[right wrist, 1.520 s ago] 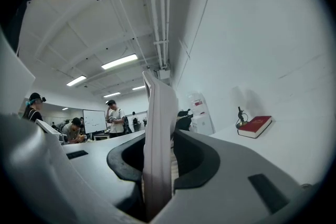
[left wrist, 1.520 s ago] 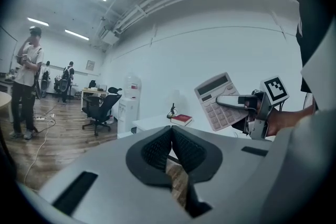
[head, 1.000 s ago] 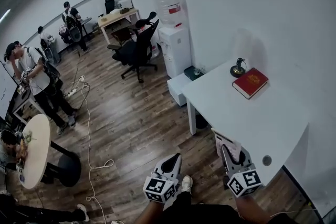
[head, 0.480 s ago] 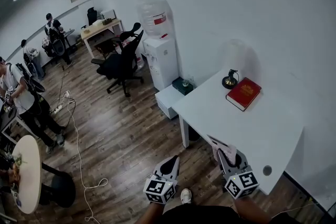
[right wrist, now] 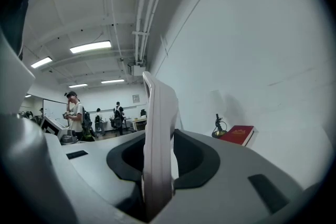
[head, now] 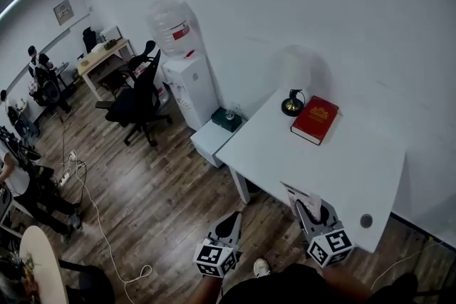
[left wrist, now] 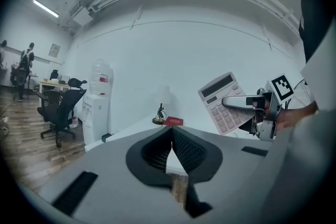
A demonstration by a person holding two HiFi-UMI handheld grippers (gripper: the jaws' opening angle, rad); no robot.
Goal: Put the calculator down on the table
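Moved in on the desk (head: 335, 160) since a second ago, both arms carried forward together, near edge now drawn up under the right hand-held gripper (head: 308, 206). Pinching the calculator (head: 302, 196) front and back across the keypad, body standing upright beyond the jaws. Not yet down: held in the air at the desk's near edge, possibly just over the top, though hard to judge from above. Left hand-held gripper (head: 229, 221) pressed together on nothing, out over the wooden floor (head: 157, 181), short of the desk.

Could go wrong by letting go too soon: short of the edge, a straight drop to the floor. Could also go wrong by releasing while upright: a topple onto the keys, or a skid back off the near edge. Safer laid flat first and set further in. Worth steering off the cable hole (head: 366, 221) just beside the right hand-held gripper. Plenty of bare top ahead, well apart from the red book (head: 314, 119) and lamp (head: 291, 107) at the far side.

Right gripper view: only the calculator's thin edge between the jaws, nothing of its face. Left gripper view: keypad and display in full, with one jaw laid across the keys. Head view alone: place of the calculator against the desk edge, and the gap between the two hand-held grippers
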